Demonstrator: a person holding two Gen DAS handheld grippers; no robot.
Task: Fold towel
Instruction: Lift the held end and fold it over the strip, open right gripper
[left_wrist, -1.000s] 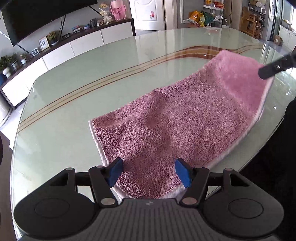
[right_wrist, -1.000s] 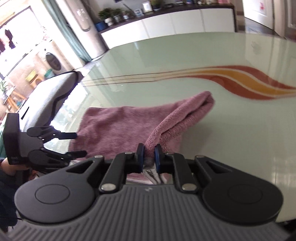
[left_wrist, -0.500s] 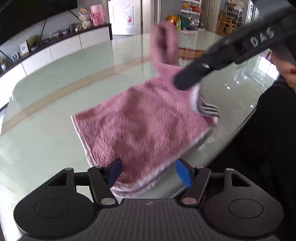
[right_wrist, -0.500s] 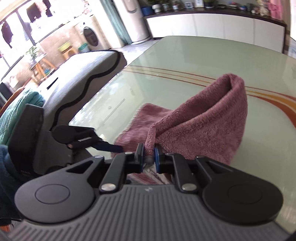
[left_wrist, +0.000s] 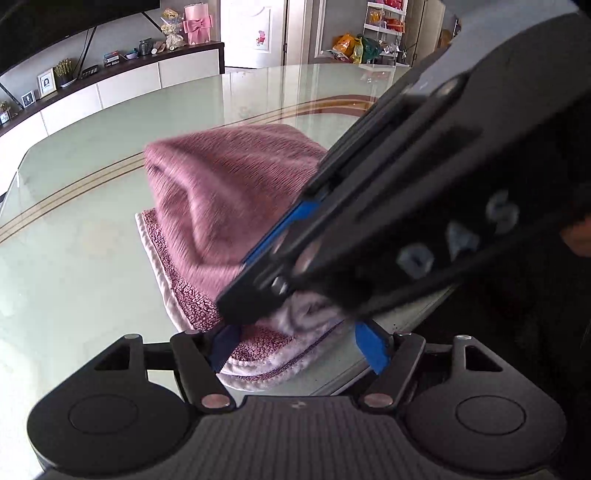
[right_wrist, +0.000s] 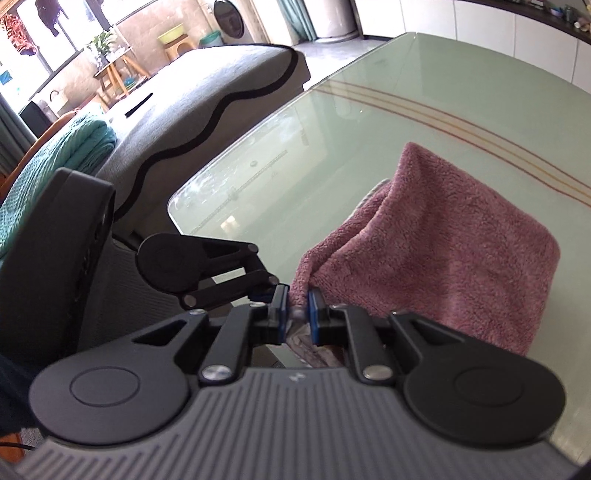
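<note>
A pink fluffy towel (left_wrist: 225, 192) with a pale hem lies on the glass table (left_wrist: 92, 184), doubled over so its far half arches above the near half. My right gripper (right_wrist: 297, 314) is shut on a corner of the towel (right_wrist: 436, 258) and holds it just above the near corner. It crosses the left wrist view as a big black blurred shape (left_wrist: 424, 206). My left gripper (left_wrist: 299, 350) is open, its blue pads either side of the towel's near corner at the table edge. It shows in the right wrist view (right_wrist: 236, 273), close to the held corner.
The table edge (left_wrist: 388, 369) runs just under both grippers. A grey sofa (right_wrist: 207, 103) with a teal blanket (right_wrist: 55, 155) stands beyond the table's end. A long white sideboard (left_wrist: 110, 88) with ornaments lines the far wall.
My right gripper has carried the towel's far corner over toward the left gripper, folding the towel in half. The left gripper stays open over the near corner.
</note>
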